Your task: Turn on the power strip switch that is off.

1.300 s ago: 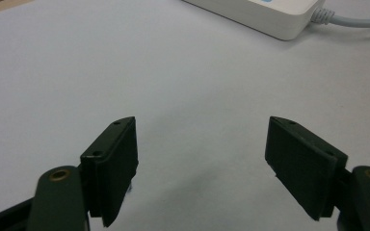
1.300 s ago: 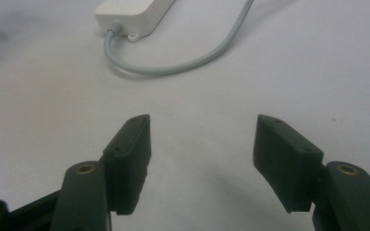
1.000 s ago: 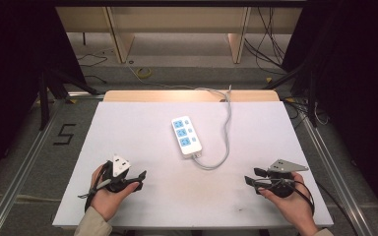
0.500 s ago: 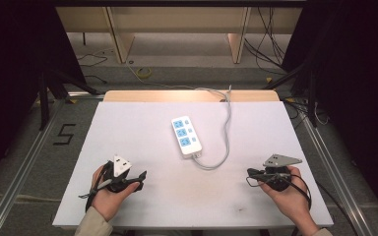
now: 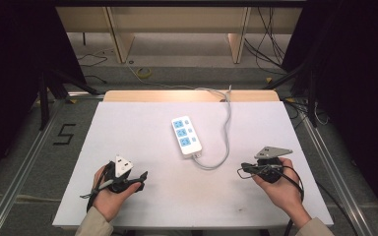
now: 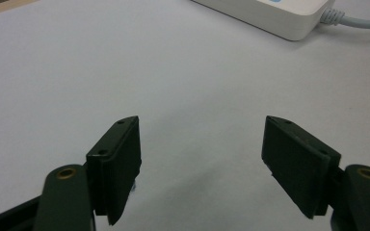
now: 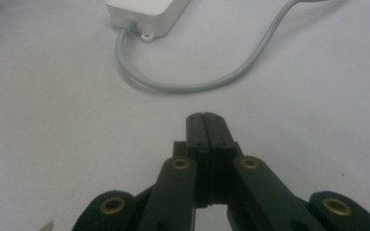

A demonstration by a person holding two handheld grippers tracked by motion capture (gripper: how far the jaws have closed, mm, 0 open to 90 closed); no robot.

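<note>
A white power strip (image 5: 187, 136) with blue sockets lies in the middle of the white table (image 5: 128, 123). Its grey cable (image 5: 216, 162) loops off the near end and runs to the far edge. My left gripper (image 5: 141, 180) rests at the near left in a hand, jaws pointing right. In the left gripper view it (image 6: 207, 161) is open over bare table, with a corner of the strip (image 6: 279, 17) ahead. My right gripper (image 5: 241, 172) sits at the near right, pointing left. In the right gripper view it (image 7: 205, 120) is shut on nothing, just short of the cable loop (image 7: 197, 86) and strip end (image 7: 142, 12).
The table's wooden far edge (image 5: 192, 96) borders a floor with loose cables (image 5: 142, 73). Metal rails (image 5: 24, 162) run along both sides. A "5" mark (image 5: 64, 133) lies on the floor to the left.
My right gripper has shifted a little forward and leftward toward the cable loop. The left gripper and the strip have stayed put.
</note>
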